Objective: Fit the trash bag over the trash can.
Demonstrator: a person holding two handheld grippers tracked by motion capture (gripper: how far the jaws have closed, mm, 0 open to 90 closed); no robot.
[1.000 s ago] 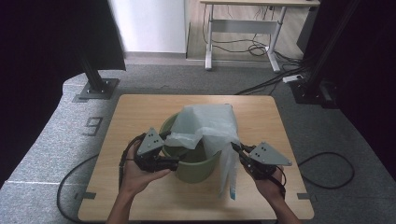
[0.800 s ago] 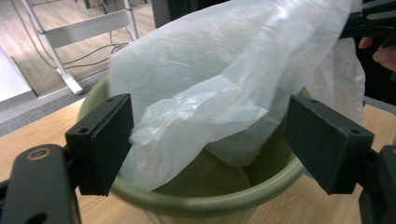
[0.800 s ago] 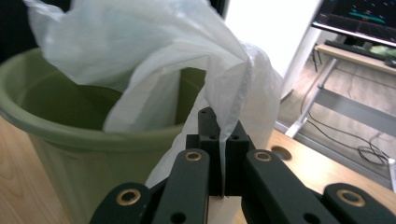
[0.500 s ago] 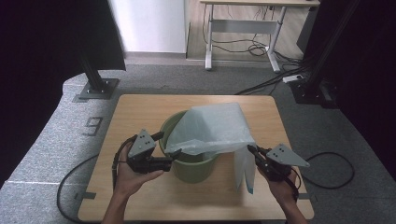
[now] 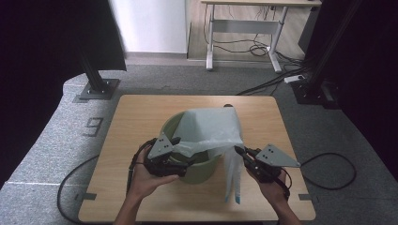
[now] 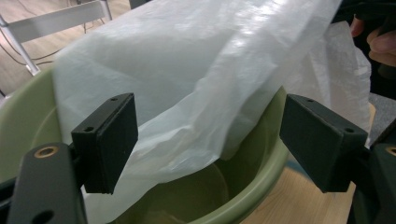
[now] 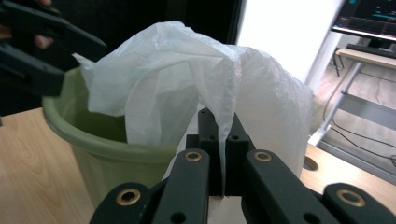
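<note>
The job in hand looks like lining the green bucket [image 5: 197, 166] with the white plastic bag [image 5: 211, 129], and by my reading it's roughly midway. The bucket stands upright on the table [image 5: 141, 112], a little toward the person's side of the middle. The bag is draped over the bucket's top, its far part lying across the far rim, but it is not yet opened out around the rim, and one long tail hangs down outside the bucket on its right, reaching almost to the tabletop.

The right claw [image 7: 223, 140], just right of the bucket, is pressed together on a fold of that bag, with the film running up between the pads and over toward the rim. The left claw [image 6: 210, 140], at the bucket's near-left rim, stands spread wide, the bag's loose edge hanging between its jaws with neither pad pressing on it.

Inside the bucket: the left gripper view shows the bare green floor and inner wall, with the bag's lower edge dipping in from above. Nothing else can be seen in there.

What's left, I'd judge: the left claw has to catch its side of the opening, then both spread the mouth over the rim and tuck the hanging tail inside.
</note>
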